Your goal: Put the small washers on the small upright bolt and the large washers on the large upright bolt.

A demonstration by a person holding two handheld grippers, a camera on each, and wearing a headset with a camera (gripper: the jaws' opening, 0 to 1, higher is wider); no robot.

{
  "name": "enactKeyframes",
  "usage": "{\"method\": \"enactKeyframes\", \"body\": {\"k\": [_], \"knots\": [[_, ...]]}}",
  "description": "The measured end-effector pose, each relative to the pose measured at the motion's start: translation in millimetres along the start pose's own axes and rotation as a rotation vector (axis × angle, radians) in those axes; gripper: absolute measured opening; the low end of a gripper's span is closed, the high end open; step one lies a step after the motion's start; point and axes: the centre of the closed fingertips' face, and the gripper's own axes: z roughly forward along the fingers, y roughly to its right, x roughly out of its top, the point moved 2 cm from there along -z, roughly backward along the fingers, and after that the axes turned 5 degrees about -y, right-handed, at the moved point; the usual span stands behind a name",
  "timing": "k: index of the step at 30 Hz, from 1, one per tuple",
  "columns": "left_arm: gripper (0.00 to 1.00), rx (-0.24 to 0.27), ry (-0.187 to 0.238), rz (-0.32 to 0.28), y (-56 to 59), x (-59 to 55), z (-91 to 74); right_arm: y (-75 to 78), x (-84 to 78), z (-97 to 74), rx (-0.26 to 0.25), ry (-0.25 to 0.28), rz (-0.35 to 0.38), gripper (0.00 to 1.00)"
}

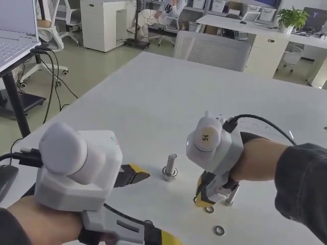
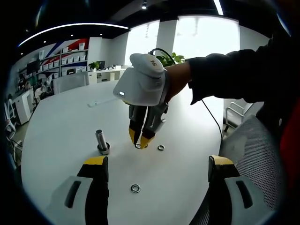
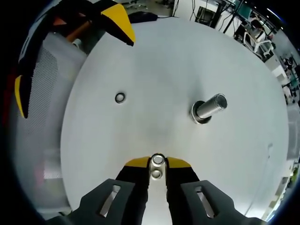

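The large upright bolt [image 1: 170, 166] [image 2: 101, 139] [image 3: 209, 108] stands mid-table with washers around its base. My right gripper [image 1: 205, 201] [image 2: 140, 142] [image 3: 158, 162] points down at the table to the right of it, shut on a small washer [image 3: 158, 160] [image 1: 209, 209] at the tabletop. A thin silver shaft [image 1: 232, 196], apparently the small bolt, stands just right of those tips. Loose washers lie nearby [image 1: 219, 230] [image 2: 161, 147] [image 2: 135, 188] [image 3: 119, 97]. My left gripper [image 1: 153, 205] [image 2: 158, 164] is open and holds nothing, aimed at the right gripper from the left.
The white table [image 1: 153, 102] stretches away with bare room behind the bolt. A mesh chair [image 1: 212, 50] stands at its far edge. A laptop [image 1: 15, 30] sits on a stand at the left, with cables below it.
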Motion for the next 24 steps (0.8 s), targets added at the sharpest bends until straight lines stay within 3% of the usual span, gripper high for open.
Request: {"method": "enactKeyframes", "body": {"k": [8, 24], "knots": [[0.88, -0.004, 0.001, 0.001, 1.6, -2.6, -0.9, -5.5, -2.3, -0.8, 0.000, -0.006, 0.000, 0.14], [0.88, -0.014, -0.001, 0.011, 4.1, -2.9, -0.1, -25.4, -31.2, -9.7, -0.003, 0.005, 0.058, 0.14]]}}
